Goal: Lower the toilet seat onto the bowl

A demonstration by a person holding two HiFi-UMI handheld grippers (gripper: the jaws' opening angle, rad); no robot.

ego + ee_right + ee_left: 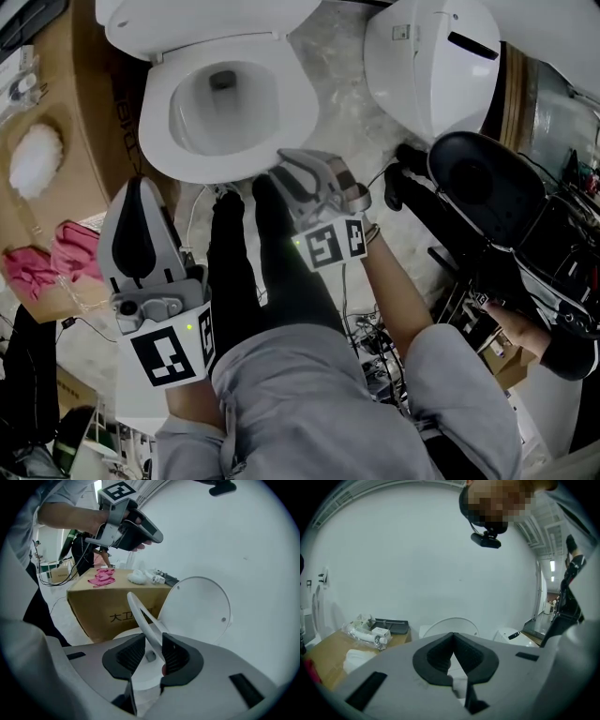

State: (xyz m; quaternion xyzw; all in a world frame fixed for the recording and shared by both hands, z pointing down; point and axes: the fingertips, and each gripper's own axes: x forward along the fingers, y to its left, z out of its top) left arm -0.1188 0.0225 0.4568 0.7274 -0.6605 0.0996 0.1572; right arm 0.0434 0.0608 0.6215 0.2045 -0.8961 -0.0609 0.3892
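Note:
The white toilet point(161, 112) stands at the top of the head view with its lid point(201, 606) upright. In the right gripper view its seat ring point(139, 613) is tilted, part-way between the lid and the bowl point(140, 674). My right gripper point(151, 638) is at the seat's front rim point(302, 114), shut on it, with the ring running between both pads. The same gripper point(281, 173) shows at the bowl's near edge. My left gripper point(139, 189) hangs apart at lower left, shut on nothing, and points up at a bare wall point(417, 564).
A cardboard box point(84, 150) with a pink cloth point(56, 262) and white packets stands left of the toilet. A second white toilet unit point(431, 56) and a black seat-like object point(487, 178) sit to the right. The person's dark legs point(281, 272) stand before the bowl amid cables.

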